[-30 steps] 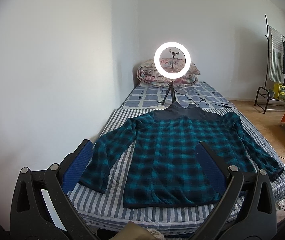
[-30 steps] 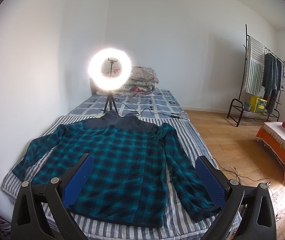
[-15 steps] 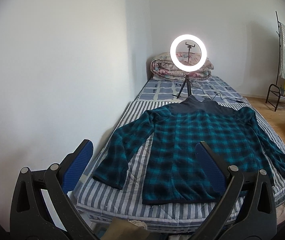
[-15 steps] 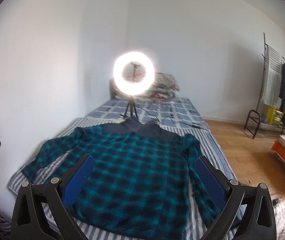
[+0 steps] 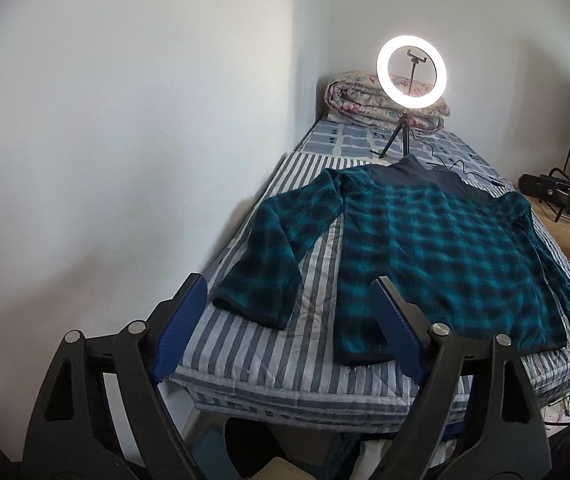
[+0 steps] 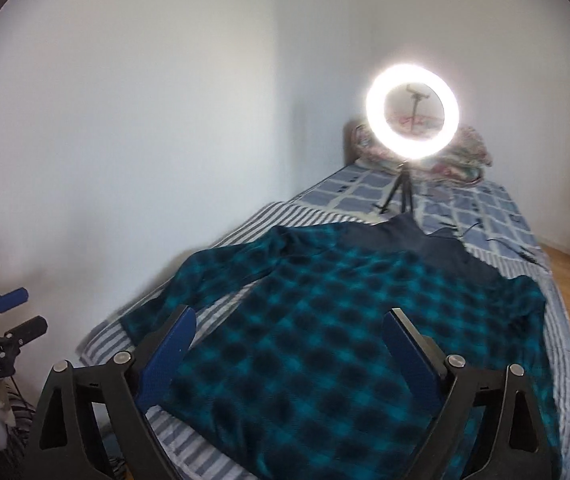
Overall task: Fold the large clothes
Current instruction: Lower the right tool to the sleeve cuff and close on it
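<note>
Teal-and-black plaid shirt (image 5: 437, 248) lies flat on the striped bed (image 5: 309, 360), sleeves spread, collar away toward the lit ring light (image 5: 411, 72), hem at the near edge; long axis runs along the bed. Left tongs (image 5: 289, 320) hang over the near bed edge, between the left cuff and the hem corner, touching neither. Right tongs (image 6: 289, 344) hover above the shirt's lower body. Both have just been closing slightly, still wide apart, nothing gripped.
</note>
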A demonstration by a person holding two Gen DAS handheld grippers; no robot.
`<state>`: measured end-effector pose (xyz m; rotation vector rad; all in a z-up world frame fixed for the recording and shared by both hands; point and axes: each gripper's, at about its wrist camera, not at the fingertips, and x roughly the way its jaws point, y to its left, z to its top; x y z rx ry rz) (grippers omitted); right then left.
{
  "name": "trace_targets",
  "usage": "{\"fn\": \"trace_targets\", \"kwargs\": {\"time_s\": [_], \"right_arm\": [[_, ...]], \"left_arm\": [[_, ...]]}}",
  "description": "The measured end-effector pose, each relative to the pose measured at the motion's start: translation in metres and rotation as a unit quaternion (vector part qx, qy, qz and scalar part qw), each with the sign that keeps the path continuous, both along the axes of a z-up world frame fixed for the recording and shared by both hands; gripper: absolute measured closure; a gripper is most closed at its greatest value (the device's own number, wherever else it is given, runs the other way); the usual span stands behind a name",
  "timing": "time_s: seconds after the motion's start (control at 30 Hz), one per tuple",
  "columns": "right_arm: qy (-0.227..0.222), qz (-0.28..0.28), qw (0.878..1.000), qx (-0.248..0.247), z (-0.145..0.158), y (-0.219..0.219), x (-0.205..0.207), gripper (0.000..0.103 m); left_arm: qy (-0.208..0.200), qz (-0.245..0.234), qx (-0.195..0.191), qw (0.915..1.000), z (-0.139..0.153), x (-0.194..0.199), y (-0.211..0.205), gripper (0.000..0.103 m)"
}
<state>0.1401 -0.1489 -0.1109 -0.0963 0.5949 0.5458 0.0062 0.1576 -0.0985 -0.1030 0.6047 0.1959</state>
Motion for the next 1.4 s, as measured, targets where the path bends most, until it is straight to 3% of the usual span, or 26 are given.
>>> {"fn": "trace_targets", "kwargs": {"time_s": [0.17, 0.33, 0.53, 0.93, 0.97, 1.0, 1.1, 1.2, 1.4], "right_arm": [[0.096, 0.043, 0.994, 0.017, -0.045, 0.049, 0.041, 0.023], [0.209, 0.061, 0.974, 0.066, -0.100, 0.087, 0.081, 0.051], [0.308, 0.104, 0.938, 0.121, -0.154, 0.131, 0.095, 0.053], [0.359, 0.162, 0.913, 0.106, -0.210, 0.218, 0.088, 0.049], [0.362, 0.168, 0.911, 0.103, -0.213, 0.223, 0.088, 0.053], [0.369, 0.180, 0.906, 0.105, -0.216, 0.228, 0.088, 0.074], [0.385, 0.196, 0.894, 0.118, -0.214, 0.231, 0.087, 0.098], [0.369, 0.215, 0.892, 0.146, -0.188, 0.216, 0.088, 0.101], [0.342, 0.216, 0.904, 0.137, -0.142, 0.160, 0.092, 0.101]], "left_arm": [[0.034, 0.002, -0.035, 0.9988, -0.024, 0.000, 0.015, 0.047], [0.047, 0.004, -0.042, 0.9980, -0.039, 0.002, 0.022, 0.055], [0.065, 0.005, -0.061, 0.9960, -0.053, 0.009, 0.033, 0.061], [0.066, 0.009, -0.085, 0.9942, -0.059, 0.011, 0.050, 0.061], [0.066, 0.009, -0.085, 0.9941, -0.059, 0.011, 0.050, 0.061], [0.066, 0.009, -0.085, 0.9942, -0.058, 0.012, 0.050, 0.061], [0.066, 0.014, -0.083, 0.9943, -0.057, 0.012, 0.050, 0.061], [0.062, 0.021, -0.088, 0.9940, -0.055, 0.013, 0.053, 0.051], [0.069, 0.025, -0.105, 0.9917, -0.050, 0.024, 0.056, 0.051]]}}
